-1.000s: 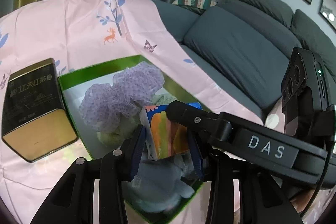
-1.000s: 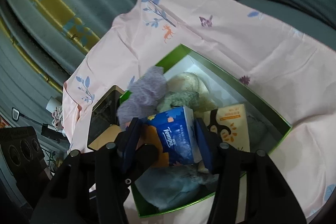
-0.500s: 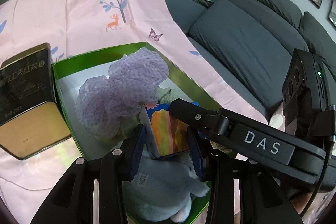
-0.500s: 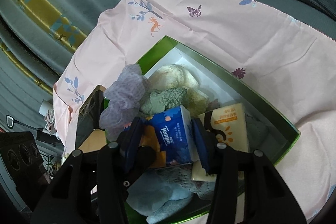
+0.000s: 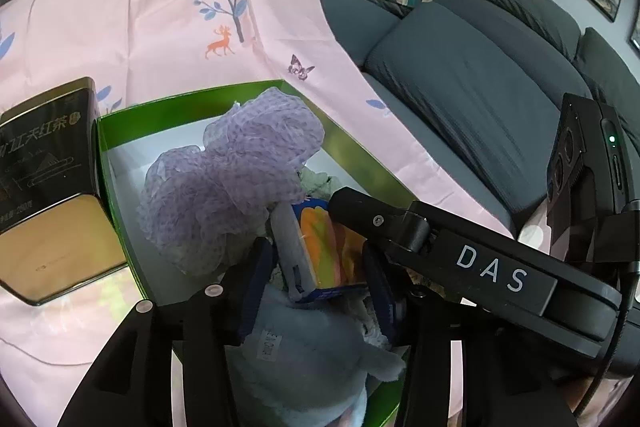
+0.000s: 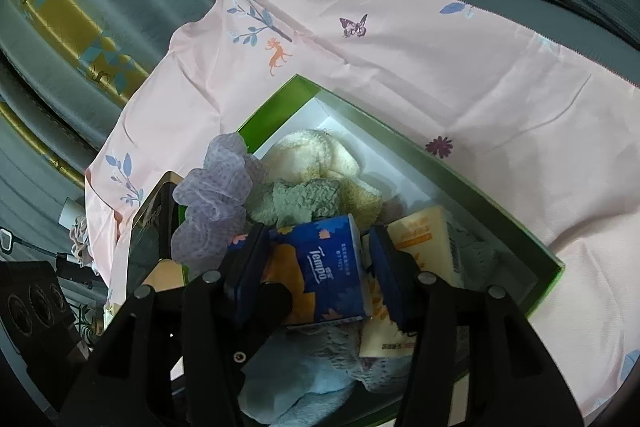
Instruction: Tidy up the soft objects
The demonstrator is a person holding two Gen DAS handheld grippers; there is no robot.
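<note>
Since a second ago I am letting both grips loosen: my left gripper (image 5: pixel 320 279) and right gripper (image 6: pixel 314 267) are opening around the blue tissue pack (image 6: pixel 320 263), which is sitting atop soft toys inside the green box (image 5: pixel 120 123), beside the purple mesh sponge (image 5: pixel 236 179).

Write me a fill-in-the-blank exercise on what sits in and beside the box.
1. The soft things lie in a box whose walls are ____.
2. The mesh bath puff is coloured ____.
3. The blue tissue pack bears the brand word ____.
4. The black and gold tin stands ____ the box.

Missing words: green; purple; Tempo; outside
</note>
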